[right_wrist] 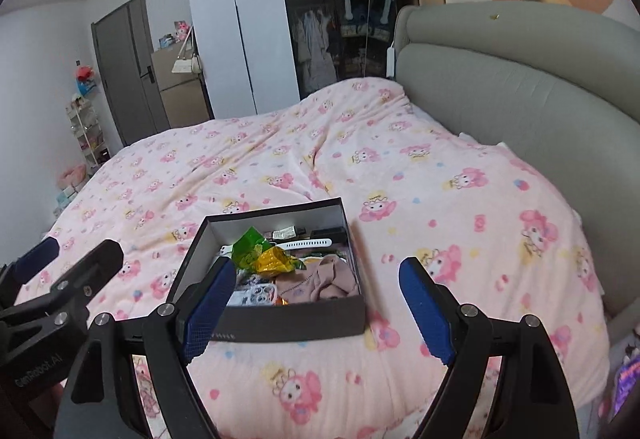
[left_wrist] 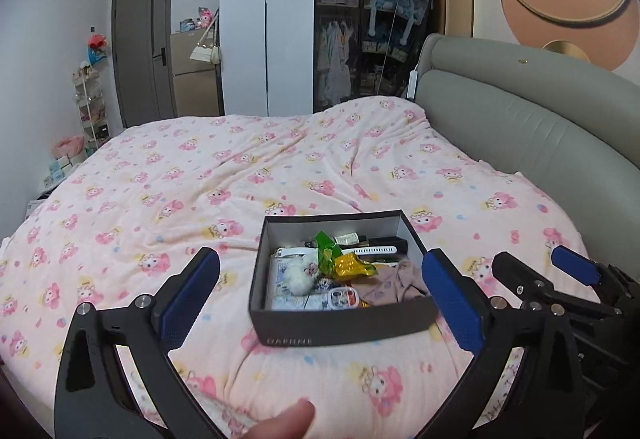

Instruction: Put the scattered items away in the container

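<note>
The box [left_wrist: 340,323] sits on the bed [left_wrist: 160,179], filled with light, soft items. Its card walls are thin; grip at the rim. Left hand-held gripper [left_wrist: 320,303] and right hand-held gripper [right_wrist: 316,307] stand open, empty.

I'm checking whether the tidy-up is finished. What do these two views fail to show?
- Box contents: items beneath the pink cloth and yellow wrapper are covered in both views.
- Right wrist view: the right gripper's left finger hides the box's near left corner.
- Bedspread nearest the person: cut off by the bottom edge and the left gripper.
- Box lettering: too small.
</note>
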Tool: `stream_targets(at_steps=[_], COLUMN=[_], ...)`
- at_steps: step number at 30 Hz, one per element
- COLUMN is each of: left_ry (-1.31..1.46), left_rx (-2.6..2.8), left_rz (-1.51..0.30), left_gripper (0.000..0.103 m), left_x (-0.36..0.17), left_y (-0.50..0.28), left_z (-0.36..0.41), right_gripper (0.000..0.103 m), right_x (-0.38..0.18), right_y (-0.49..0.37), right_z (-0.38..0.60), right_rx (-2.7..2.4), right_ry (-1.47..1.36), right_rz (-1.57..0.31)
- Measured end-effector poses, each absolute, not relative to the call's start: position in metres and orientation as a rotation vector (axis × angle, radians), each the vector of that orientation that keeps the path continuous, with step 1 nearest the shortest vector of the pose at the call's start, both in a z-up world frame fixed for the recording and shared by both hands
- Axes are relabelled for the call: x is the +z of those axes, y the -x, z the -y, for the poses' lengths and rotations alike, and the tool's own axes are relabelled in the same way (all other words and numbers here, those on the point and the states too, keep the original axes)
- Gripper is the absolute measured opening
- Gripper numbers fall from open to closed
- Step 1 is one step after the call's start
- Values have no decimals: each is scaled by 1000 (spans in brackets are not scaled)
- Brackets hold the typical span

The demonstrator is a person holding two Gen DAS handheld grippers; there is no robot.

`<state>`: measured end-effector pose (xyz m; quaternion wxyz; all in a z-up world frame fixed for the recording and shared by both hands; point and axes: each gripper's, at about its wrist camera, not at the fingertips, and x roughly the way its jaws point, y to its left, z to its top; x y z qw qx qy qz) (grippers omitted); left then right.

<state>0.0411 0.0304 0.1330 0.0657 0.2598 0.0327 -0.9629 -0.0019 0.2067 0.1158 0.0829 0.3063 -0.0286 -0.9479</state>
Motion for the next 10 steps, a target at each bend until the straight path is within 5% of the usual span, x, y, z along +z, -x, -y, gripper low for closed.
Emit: stream_targets(at_steps=[10], left_ry=[-764], left_rx=[-3031], left_rz=[-108], left_gripper=[102], left_x=[141], left_y=[-131], left_z=[-36], right_gripper=[85], right_x=[122], right_y=[-92], right_z=[-194], right_rx=[-2809], right_ry=[-911], right_rz=[-53])
